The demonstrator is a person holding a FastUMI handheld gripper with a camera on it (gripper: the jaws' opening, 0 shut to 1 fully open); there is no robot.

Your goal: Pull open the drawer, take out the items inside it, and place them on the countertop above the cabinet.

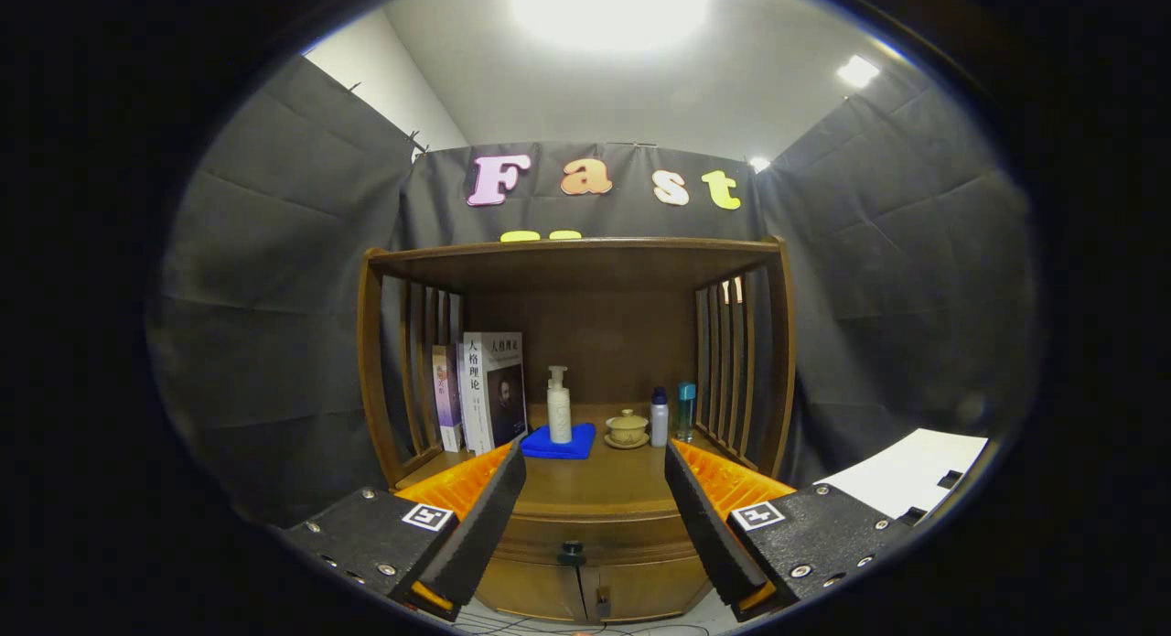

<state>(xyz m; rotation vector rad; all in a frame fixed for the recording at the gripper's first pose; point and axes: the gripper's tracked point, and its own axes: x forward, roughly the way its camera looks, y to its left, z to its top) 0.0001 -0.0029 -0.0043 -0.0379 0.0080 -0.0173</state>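
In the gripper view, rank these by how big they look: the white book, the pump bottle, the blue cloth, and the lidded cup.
1. white book
2. pump bottle and blue cloth: alike, one tall, one wide, so unranked
3. lidded cup
They stand at similar depth. The gripper is open.

Gripper camera facing the wooden cabinet [576, 361] head-on, from a short way back

The one view rides on the gripper [595, 503] and looks forward along its two spread fingers, which frame the drawer [585, 537] and its dark knob [572, 554] low between them. It sits about level with the countertop [595, 485], so the open shelf with books [485, 389], a pump bottle [559, 405] and a lidded cup [628, 426] lies straight ahead beyond the fingertips. The fisheye also takes in the ceiling light [608, 9] overhead and the booth's cloth walls [274, 297] on both sides
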